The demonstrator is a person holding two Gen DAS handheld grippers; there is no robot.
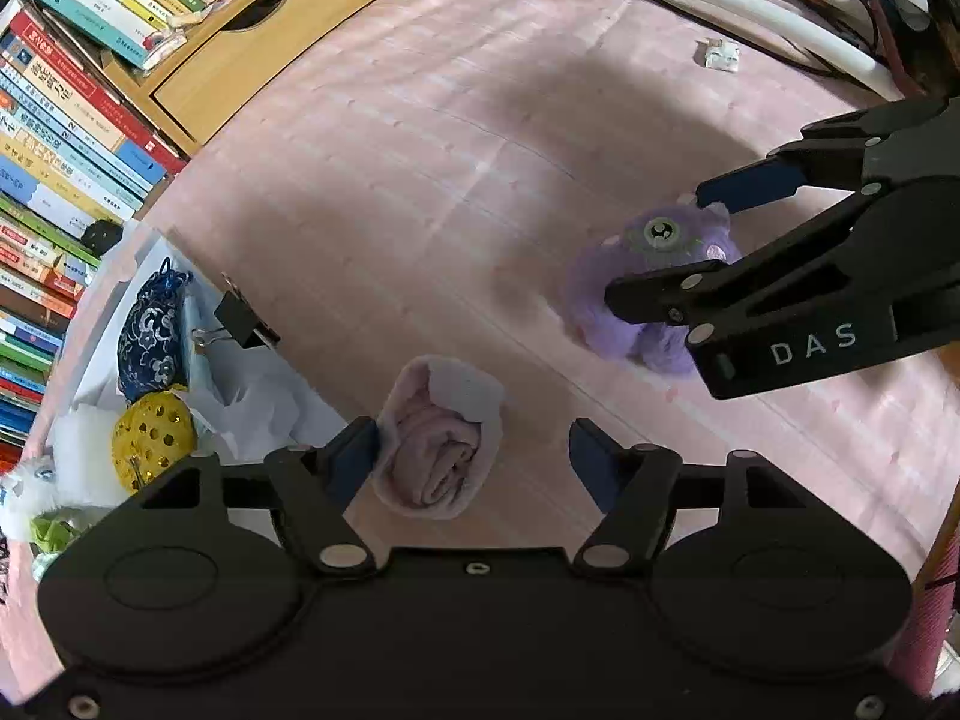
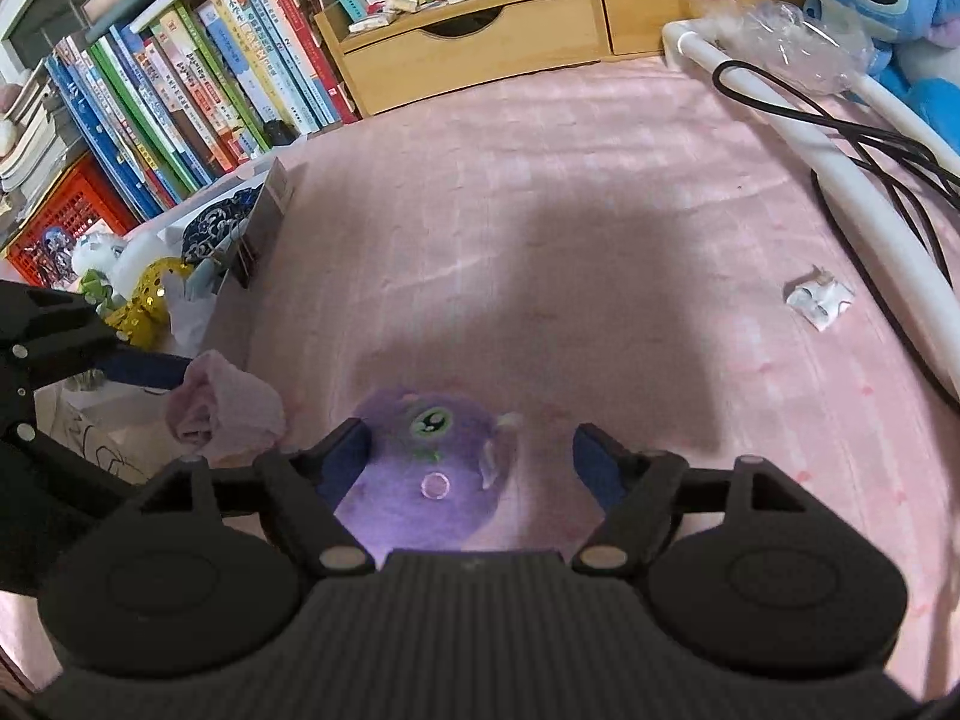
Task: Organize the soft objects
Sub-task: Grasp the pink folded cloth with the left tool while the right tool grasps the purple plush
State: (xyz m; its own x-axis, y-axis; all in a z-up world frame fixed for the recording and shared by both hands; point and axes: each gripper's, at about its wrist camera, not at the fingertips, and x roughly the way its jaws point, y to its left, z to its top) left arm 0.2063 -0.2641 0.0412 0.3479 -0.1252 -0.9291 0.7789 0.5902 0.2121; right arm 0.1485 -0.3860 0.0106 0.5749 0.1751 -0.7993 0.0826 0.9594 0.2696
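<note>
A rolled pink sock bundle (image 1: 437, 439) lies on the pink bedsheet; it also shows in the right wrist view (image 2: 225, 414). My left gripper (image 1: 474, 456) is open, its left pad touching the bundle, which sits toward the left of the gap. A purple one-eyed plush toy (image 1: 654, 276) lies to the right; it also shows in the right wrist view (image 2: 426, 468). My right gripper (image 2: 471, 456) is open and straddles the plush. It appears in the left wrist view (image 1: 654, 246) with one finger on each side of the toy.
A white box (image 1: 180, 312) at the left holds a blue patterned pouch (image 1: 147, 330), a yellow perforated ball (image 1: 153, 438) and a white plush, with a binder clip (image 1: 243, 318) on its wall. Books, a wooden drawer unit (image 2: 480, 42), a white tube with cables (image 2: 840, 168) and a small white packet (image 2: 819, 297) surround the bed.
</note>
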